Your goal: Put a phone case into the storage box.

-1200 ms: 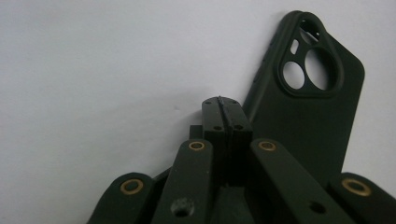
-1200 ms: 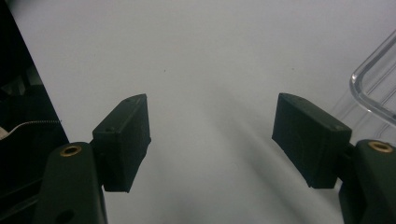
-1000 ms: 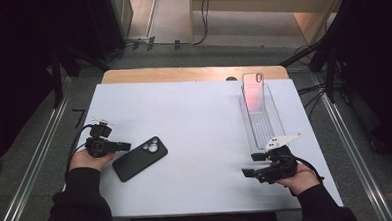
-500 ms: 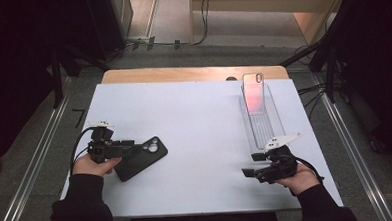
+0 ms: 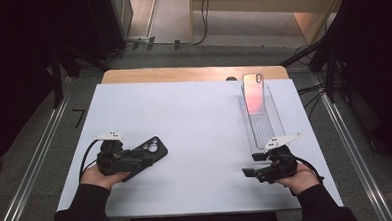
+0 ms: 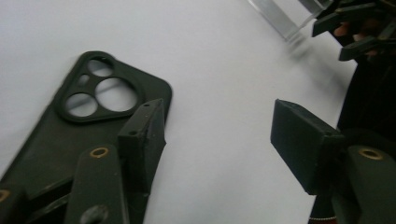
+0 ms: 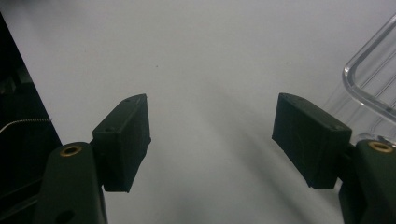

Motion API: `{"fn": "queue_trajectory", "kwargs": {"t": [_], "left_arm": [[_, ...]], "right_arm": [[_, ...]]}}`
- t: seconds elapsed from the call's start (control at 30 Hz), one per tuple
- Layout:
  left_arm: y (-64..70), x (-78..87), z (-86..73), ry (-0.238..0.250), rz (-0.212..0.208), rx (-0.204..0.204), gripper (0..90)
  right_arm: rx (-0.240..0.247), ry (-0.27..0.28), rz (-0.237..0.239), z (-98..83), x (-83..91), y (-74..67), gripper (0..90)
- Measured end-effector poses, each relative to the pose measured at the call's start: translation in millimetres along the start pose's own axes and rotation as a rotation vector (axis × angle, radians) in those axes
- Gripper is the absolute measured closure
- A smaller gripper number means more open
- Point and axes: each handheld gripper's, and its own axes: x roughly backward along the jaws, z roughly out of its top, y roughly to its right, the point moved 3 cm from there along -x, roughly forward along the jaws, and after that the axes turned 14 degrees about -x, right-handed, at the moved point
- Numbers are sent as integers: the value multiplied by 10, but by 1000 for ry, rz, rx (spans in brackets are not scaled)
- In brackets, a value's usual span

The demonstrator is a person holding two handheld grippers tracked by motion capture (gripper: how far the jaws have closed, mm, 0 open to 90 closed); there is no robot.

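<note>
Left gripper (image 6: 217, 140), its jaws just spread and holding nothing, I'd slide squarely over the black phone case (image 6: 77, 126) edge before closing.

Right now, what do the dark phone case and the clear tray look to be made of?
Phone case: likely matte soft plastic or silicone, dull black with no glare. Tray: likely clear hard plastic, see-through walls with bright edge glints.

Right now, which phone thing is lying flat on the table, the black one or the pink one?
The black phone case by the left gripper lies flat on the white table. The pink phone leans up at the far end of the clear tray.
</note>
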Motion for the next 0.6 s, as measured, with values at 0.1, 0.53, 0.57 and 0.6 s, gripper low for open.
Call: {"fn": "queue_trajectory", "kwargs": {"t": [0.1,0.53,0.57,0.6], "left_arm": [[70,-29,-3,6,-27,-7,332],[145,-96,9,-26,-50,-64,301],[145,-88,18,-28,-43,-73,299],[144,-80,28,-22,-40,-79,299]], "right_arm": [[-1,0,0,-1,0,0,257],[-9,-3,-5,-5,-1,9,257],[-10,-3,-5,-6,-1,9,257],[-10,-3,-5,-6,-1,8,257]]}}
